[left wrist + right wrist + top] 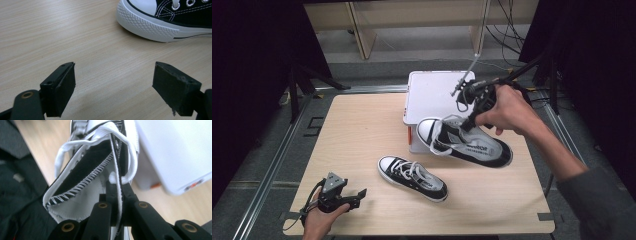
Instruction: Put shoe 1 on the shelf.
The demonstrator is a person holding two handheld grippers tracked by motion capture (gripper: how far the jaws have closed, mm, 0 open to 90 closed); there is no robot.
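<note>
Wooden table [362, 130] from above: the right gripper [468, 122] holds a lifted sneaker [467, 145] beside a white box [432, 95]; the left gripper [349, 197] rests near a second sneaker [412, 177]. Left gripper view: jaws apart. Right gripper view: jaws pinch the sneaker's side wall [117, 182].

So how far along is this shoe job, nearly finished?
Roughly halfway, I'd guess. In hand: the right gripper has its fingers pinched on the collar of one black sneaker, held in the air beside the white box. Left: the second sneaker lies on the table, and the left gripper rests open nearby.
</note>
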